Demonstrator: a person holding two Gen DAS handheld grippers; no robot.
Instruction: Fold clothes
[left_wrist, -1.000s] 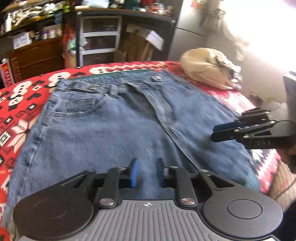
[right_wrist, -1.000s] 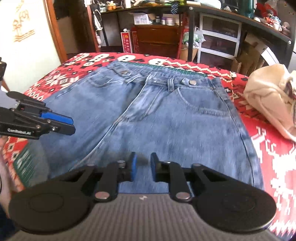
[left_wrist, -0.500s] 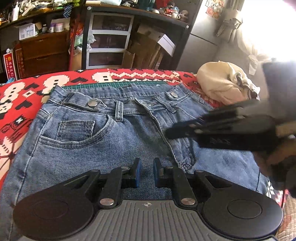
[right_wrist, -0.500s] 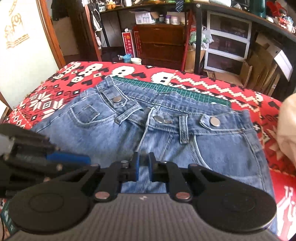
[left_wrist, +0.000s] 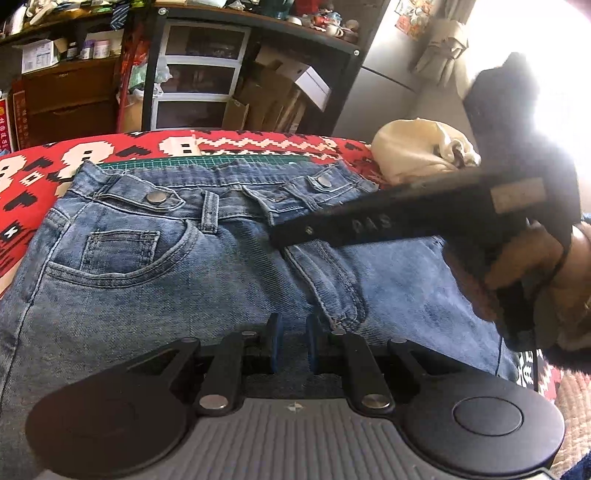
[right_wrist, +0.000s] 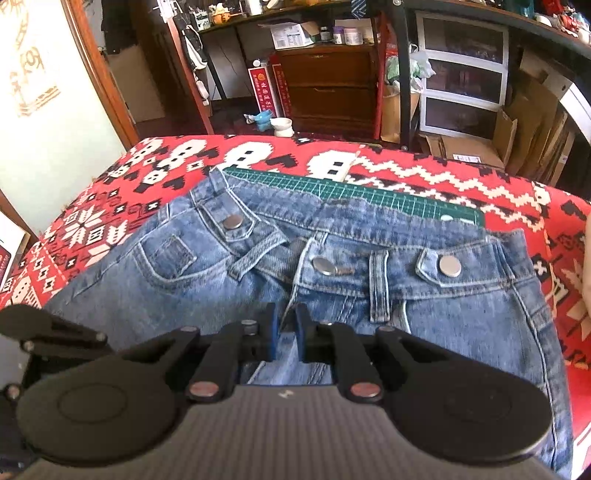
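Blue jeans (left_wrist: 147, 295) lie flat and front-up on the red patterned cover, waistband at the far side. My left gripper (left_wrist: 294, 343) hovers low over the crotch seam, its blue pads a small gap apart with nothing between them. My right gripper (left_wrist: 284, 236) reaches in from the right, held by a person's hand (left_wrist: 535, 266), with its tip over the fly just below the waistband. In the right wrist view the jeans (right_wrist: 461, 314) fill the foreground and the right gripper (right_wrist: 284, 332) sits just short of the fly button, narrowly open, denim showing through the gap.
A green cutting mat (right_wrist: 369, 194) peeks out beyond the waistband. A cream bundle of cloth (left_wrist: 417, 155) lies at the far right of the red cover (right_wrist: 147, 177). Plastic drawers (left_wrist: 199, 81), boxes and a wooden cabinet stand behind.
Both grippers have moved forward from the legs toward the waistband. The right gripper swung in over the fly, and both pairs of fingers have narrowed a little.
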